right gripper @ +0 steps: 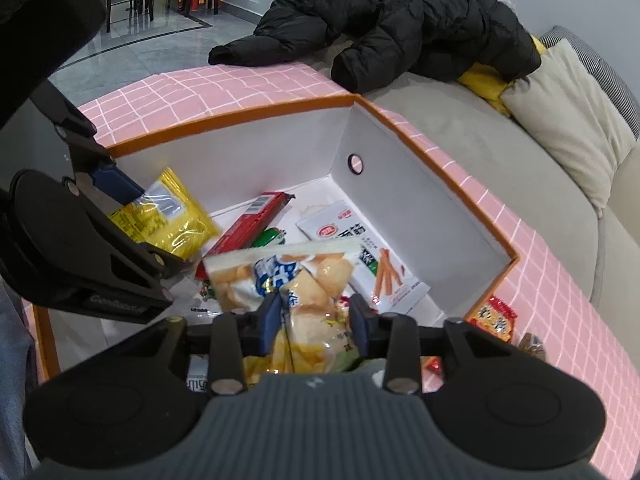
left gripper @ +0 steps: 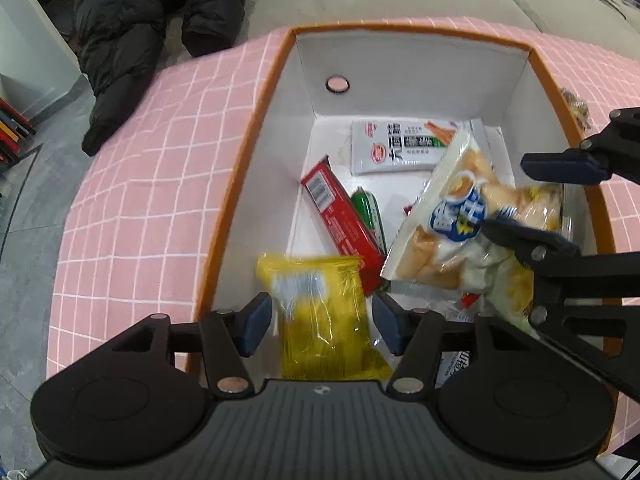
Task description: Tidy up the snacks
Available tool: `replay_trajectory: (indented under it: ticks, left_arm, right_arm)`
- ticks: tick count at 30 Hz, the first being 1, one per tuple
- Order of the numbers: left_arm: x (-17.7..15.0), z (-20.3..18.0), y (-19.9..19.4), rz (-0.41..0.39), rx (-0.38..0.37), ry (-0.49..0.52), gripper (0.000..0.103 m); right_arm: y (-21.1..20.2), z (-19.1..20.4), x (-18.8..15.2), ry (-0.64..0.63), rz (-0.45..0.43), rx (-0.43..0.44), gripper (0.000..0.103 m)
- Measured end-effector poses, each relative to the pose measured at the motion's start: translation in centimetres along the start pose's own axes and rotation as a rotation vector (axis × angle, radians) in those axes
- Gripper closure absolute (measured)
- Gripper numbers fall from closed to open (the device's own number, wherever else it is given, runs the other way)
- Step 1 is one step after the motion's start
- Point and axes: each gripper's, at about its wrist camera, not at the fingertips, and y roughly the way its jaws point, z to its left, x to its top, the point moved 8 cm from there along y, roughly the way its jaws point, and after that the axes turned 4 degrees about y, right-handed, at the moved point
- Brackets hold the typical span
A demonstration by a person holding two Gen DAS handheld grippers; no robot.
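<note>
A white box with an orange rim [left gripper: 256, 120] [right gripper: 240, 118] stands on a pink checked cloth. Inside lie a red carton [left gripper: 340, 216], a green tube [left gripper: 368, 212] and a white packet [left gripper: 400, 148]. My left gripper [left gripper: 320, 320] hangs open over the box's near end. A blurred yellow packet [left gripper: 320, 300] [right gripper: 168, 216] sits between its pads with a gap on the right. My right gripper [right gripper: 315, 320] [left gripper: 508, 196] is also open. A clear bag of pale crisps [right gripper: 288, 276] [left gripper: 452, 208] lies loose between its pads, tilted over the other snacks.
Loose snacks lie on the cloth [right gripper: 180, 88] beside the box, among them a red-orange packet [right gripper: 494, 318]. A black jacket [right gripper: 400, 20] [left gripper: 152, 28] is draped over the beige sofa [right gripper: 460, 120], which holds a cushion [right gripper: 568, 116]. Grey floor lies to the left [left gripper: 28, 220].
</note>
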Motion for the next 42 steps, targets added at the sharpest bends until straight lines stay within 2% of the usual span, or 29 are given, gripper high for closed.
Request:
replay_trajectory:
  ticks: [4, 9, 12, 15, 23, 32, 38, 42]
  left_arm:
    - [0.5, 0.2, -1.3, -0.052, -0.013, -0.026, 0.023]
    - [1.4, 0.9, -3.7, -0.138, 0.048, -0.063, 0.023]
    - [2.1, 1.3, -5.7, -0.201, 0.055, -0.108, 0.023]
    - [2.7, 1.3, -7.5, -0.256, 0.059, -0.141, 0.023]
    - [3.2, -0.8, -11.5, -0.361, 0.042, -0.191, 0.023]
    - [3.7, -5.4, -15.1, -0.458, -0.046, -0.238, 0.023]
    - [4.1, -9.4, -15.6, -0.515, -0.109, -0.209, 0.023]
    - [4.5, -12.7, -14.8, -0.510, -0.160, -0.170, 0.022]
  right_arm:
    - [-1.2, -0.5, 0.5, 0.028, -0.024, 0.003, 0.046]
    - [-3.3, -1.2, 1.1, 0.047, -0.065, -0.014, 0.035]
    - [-4.9, -1.8, 1.5, 0.069, -0.092, -0.023, 0.033]
    - [-6.8, -2.7, 1.6, 0.104, -0.132, -0.040, 0.023]
    - [-11.7, -5.2, 0.3, 0.242, -0.218, -0.079, 0.023]
    - [-16.5, -8.8, -3.8, 0.408, -0.300, -0.153, 0.023]
    - [-18.2, -11.3, -7.5, 0.514, -0.310, -0.195, 0.023]
    - [-18.9, -12.9, -10.3, 0.563, -0.319, -0.235, 0.023]
